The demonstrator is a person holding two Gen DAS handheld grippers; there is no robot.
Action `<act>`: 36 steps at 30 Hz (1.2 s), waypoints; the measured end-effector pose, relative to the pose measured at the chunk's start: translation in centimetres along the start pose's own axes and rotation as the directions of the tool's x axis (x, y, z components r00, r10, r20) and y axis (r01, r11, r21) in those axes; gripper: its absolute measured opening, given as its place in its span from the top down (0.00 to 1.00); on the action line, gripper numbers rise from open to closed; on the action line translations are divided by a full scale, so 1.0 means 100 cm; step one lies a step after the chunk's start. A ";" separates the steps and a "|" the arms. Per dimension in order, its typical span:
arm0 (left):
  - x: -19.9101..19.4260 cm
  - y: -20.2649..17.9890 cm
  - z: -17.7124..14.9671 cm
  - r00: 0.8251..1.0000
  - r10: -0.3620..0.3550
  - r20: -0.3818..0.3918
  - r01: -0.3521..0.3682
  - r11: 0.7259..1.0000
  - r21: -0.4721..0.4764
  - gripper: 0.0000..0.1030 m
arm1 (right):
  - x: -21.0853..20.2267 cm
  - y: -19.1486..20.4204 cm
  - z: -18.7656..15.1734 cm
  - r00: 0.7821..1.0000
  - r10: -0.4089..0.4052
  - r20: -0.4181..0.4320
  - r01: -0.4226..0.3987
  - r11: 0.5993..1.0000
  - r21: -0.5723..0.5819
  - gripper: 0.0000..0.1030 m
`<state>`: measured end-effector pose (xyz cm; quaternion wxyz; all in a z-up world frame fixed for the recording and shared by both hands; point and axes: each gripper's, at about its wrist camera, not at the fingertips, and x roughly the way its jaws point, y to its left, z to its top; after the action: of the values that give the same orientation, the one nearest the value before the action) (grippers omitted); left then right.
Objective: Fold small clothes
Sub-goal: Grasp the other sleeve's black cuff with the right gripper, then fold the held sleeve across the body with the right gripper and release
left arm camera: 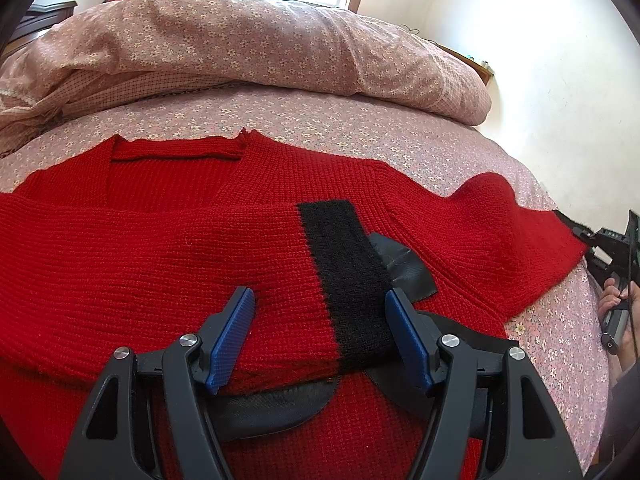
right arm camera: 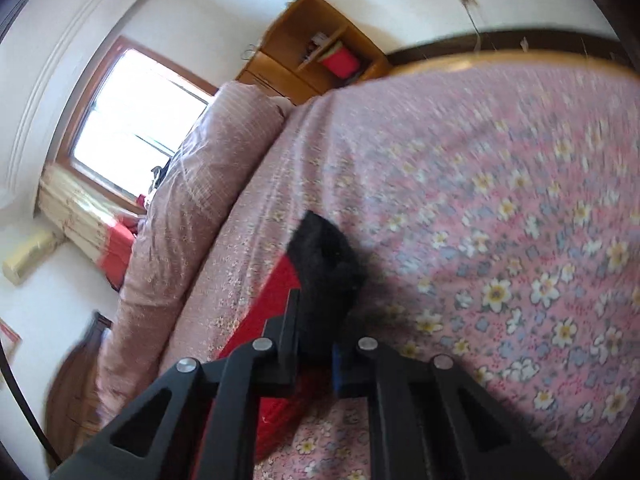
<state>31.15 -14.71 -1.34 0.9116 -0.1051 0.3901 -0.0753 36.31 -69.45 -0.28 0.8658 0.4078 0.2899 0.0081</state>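
Your red sweater (left arm camera: 160,264) lies spread on the bed (left arm camera: 320,120), neckline toward twelve o'clock in the left wrist view. One sleeve is folded across the body, and its black cuff (left arm camera: 344,280) runs from about one o'clock down toward the middle of the frame.

Your left gripper (left arm camera: 320,312) stands moderately wide, with the folded sleeve end and its black cuff lying between the blue pads (left arm camera: 236,336). The pads do not press on the knit; each is apart from the fabric edge beside it. A dark satin ribbon (left arm camera: 404,268) peeks out from under the cuff at three o'clock of it.

The other sleeve (left arm camera: 520,240) stretches out toward three o'clock, where your right gripper (right arm camera: 316,344) has pinched shut on that sleeve's fuzzy black cuff (right arm camera: 324,264). In the right wrist view the cuff sticks up past the closed fingers, red knit trailing to seven o'clock. Your hand (left arm camera: 614,300) shows at the right edge of the left view.

A rolled quilt (left arm camera: 240,48) lies across the bed at twelve o'clock, beyond the sweater.
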 end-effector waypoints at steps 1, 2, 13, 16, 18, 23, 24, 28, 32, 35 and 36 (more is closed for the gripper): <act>0.000 0.000 0.000 1.000 0.000 0.000 0.000 1.000 0.000 0.39 | -0.002 0.011 0.001 1.000 -0.004 0.012 0.005 0.999 -0.044 0.89; 0.000 0.000 0.000 1.000 0.000 0.000 0.000 1.000 0.000 0.39 | -0.004 0.015 0.002 1.000 -0.004 0.022 0.006 0.998 -0.069 0.89; -0.040 0.012 0.026 1.000 -0.001 -0.008 0.000 0.994 -0.106 0.35 | -0.039 0.220 -0.016 0.988 0.069 0.137 0.004 0.883 -0.469 0.89; -0.082 0.028 0.044 0.999 0.007 0.051 -0.003 0.996 -0.088 0.34 | -0.047 0.283 -0.051 0.986 0.104 0.128 -0.012 0.818 -0.575 0.89; -0.108 0.045 0.053 0.995 0.052 0.080 -0.047 0.997 -0.067 0.33 | -0.049 0.326 -0.081 0.986 0.130 0.107 -0.031 0.765 -0.643 0.89; -0.163 0.117 0.061 0.978 0.160 0.132 -0.159 0.987 -0.021 0.31 | -0.043 0.437 -0.194 0.984 0.173 0.040 -0.071 0.587 -0.806 0.89; -0.169 0.132 0.060 0.972 0.190 0.136 -0.189 0.982 -0.021 0.31 | -0.039 0.459 -0.221 0.982 0.187 0.007 -0.099 0.552 -0.828 0.89; -0.177 0.208 0.053 0.955 0.275 0.110 -0.269 0.961 -0.068 0.30 | -0.020 0.516 -0.319 0.960 0.269 -0.084 -0.213 0.499 -0.840 0.89; -0.156 0.284 0.035 0.940 0.341 0.023 -0.336 0.933 -0.132 0.30 | 0.035 0.524 -0.405 0.960 0.205 -0.193 -0.276 0.549 -0.789 0.89; -0.147 0.324 0.019 0.940 0.340 -0.001 -0.332 0.918 -0.218 0.30 | 0.082 0.506 -0.461 0.959 0.086 -0.270 -0.271 0.551 -0.789 0.89; -0.146 0.335 0.013 0.943 0.334 -0.009 -0.325 0.910 -0.258 0.30 | 0.094 0.496 -0.473 0.962 0.042 -0.271 -0.250 0.541 -0.803 0.89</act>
<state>23.99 21.00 1.29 0.8967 -0.1558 0.3927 0.1321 31.10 -0.83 6.72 0.9138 -0.0300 0.3097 0.2611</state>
